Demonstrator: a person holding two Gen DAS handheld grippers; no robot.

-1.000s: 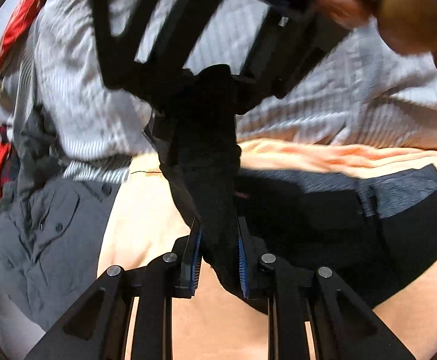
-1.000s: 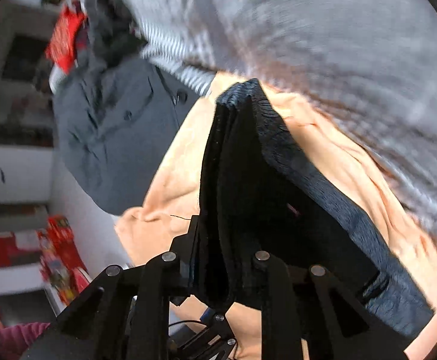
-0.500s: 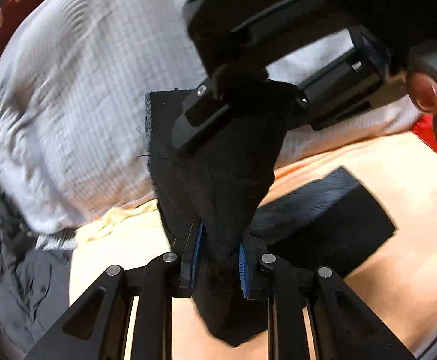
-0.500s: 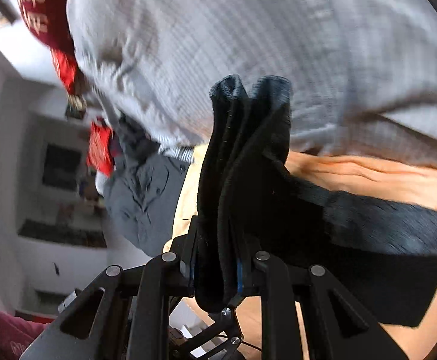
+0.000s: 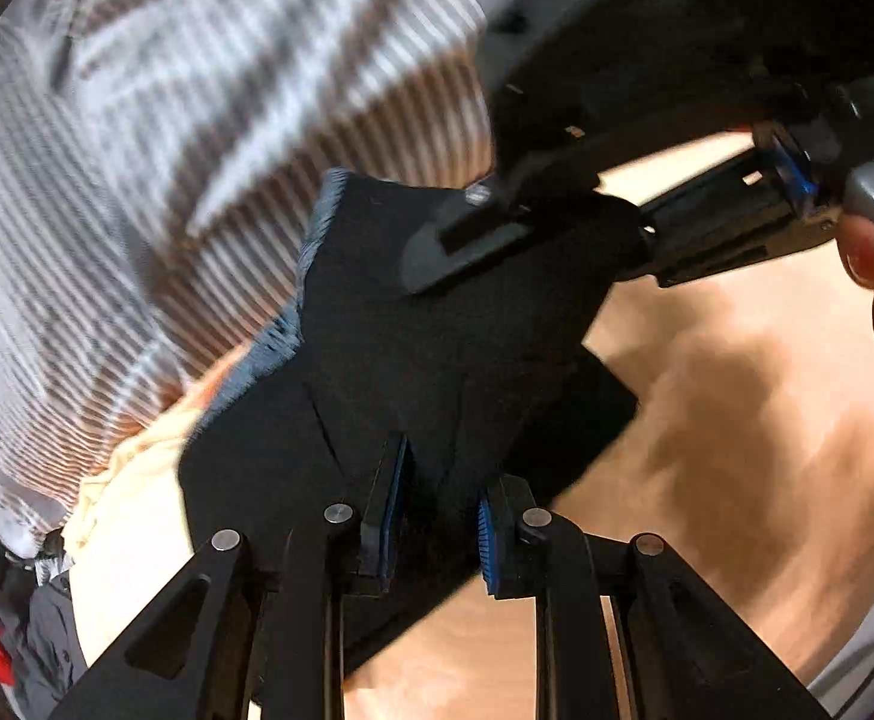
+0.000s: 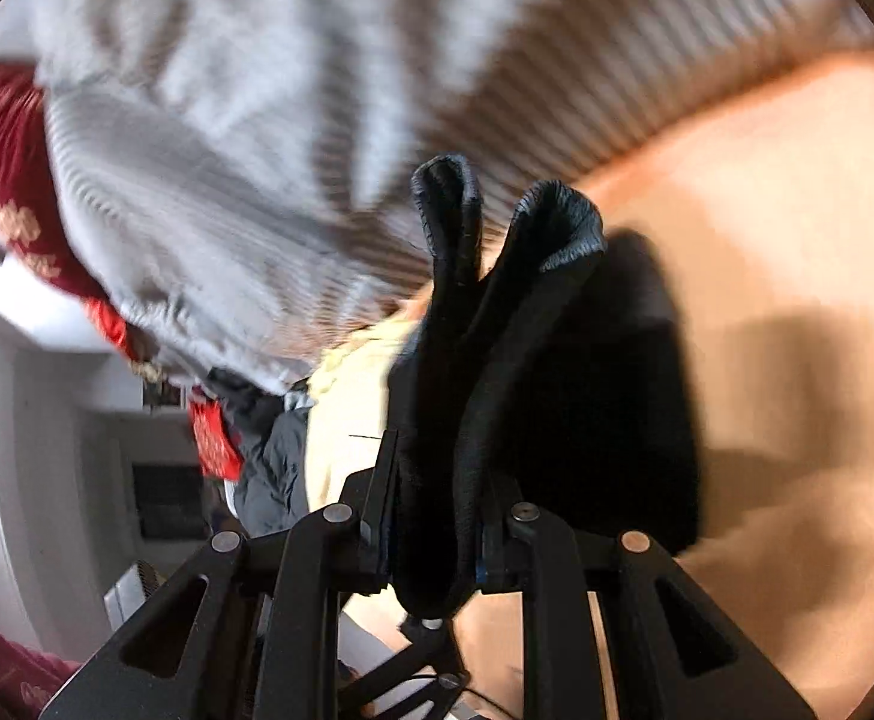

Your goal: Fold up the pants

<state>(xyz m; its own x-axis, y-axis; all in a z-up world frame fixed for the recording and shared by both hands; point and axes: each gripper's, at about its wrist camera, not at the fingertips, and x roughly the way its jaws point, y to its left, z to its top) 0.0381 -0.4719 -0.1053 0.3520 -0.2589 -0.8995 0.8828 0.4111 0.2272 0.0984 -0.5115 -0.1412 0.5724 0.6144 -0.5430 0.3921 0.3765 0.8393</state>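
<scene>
- The left gripper (image 5: 437, 516) keeps its blue-padded fingers (image 5: 390, 504) pinched on a fold of the black pants (image 5: 437, 360), low in the centre of the left wrist view.
- The pants stretch from that pinch up to the right gripper (image 5: 556, 210), which crosses the upper right of this view and bites the cloth's upper edge; half a second ago it sat more to the top centre.
- A fingertip (image 5: 865, 255) of the person shows at the right edge.
- In the right wrist view, the right gripper (image 6: 437, 528) pinches a thick bunch of the pants, whose two rounded folds rise at centre frame.
- The orange sheet (image 6: 766, 210) now fills the right of both views, where a second ago it was a narrow band.
- The striped grey bedding (image 5: 167, 150) has shifted to the upper left, and both views are blurred.
- The grey garment (image 6: 272, 474) lies smaller at lower left than before.
</scene>
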